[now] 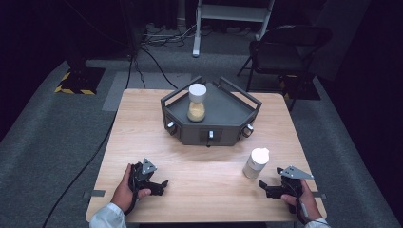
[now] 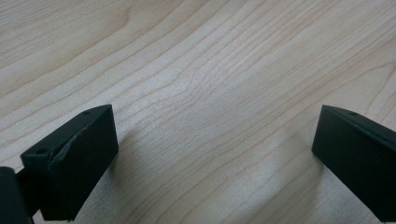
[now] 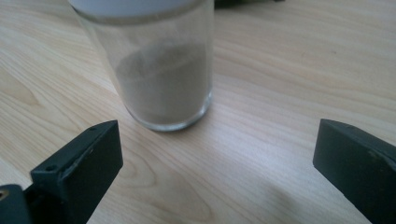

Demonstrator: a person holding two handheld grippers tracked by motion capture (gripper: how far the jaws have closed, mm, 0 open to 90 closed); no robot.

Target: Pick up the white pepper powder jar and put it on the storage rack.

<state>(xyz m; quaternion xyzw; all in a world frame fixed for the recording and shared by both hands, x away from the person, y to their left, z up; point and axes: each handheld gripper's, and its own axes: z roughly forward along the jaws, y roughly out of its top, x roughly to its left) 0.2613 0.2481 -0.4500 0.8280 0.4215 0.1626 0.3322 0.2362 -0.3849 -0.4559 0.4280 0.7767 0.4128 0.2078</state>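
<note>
Nearest to me, both grippers sit low at the front edge of the wooden table [image 1: 142,123], one in each hand. My left gripper [image 1: 157,186] has its jaws spread wide, and in the left gripper view there is nothing between them but bare wood grain [image 2: 201,93]. My right gripper [image 1: 267,189] is likewise wide apart and holds nothing. In the right gripper view its jaws frame the glass spice jar [image 3: 161,70], which stands upright on the table just ahead of them and a little toward the left jaw, apart from both.

From the high view, that jar [image 1: 255,163] has a white cap and sits near the right front of the table, just beside my right gripper. Its contents look greyish through the glass.

Farther back, at the middle of the table, stands a dark grey angular tray [image 1: 223,111] with raised rails. A second jar [image 1: 196,102], white-capped and partly filled with yellowish powder, already stands upright inside it toward the left.

As I judge it, the work is about half done: one jar is in the tray, and the near one is not yet gripped. What is left is to close on the spice jar, carry it over the rail and set it down beside the other.
</note>
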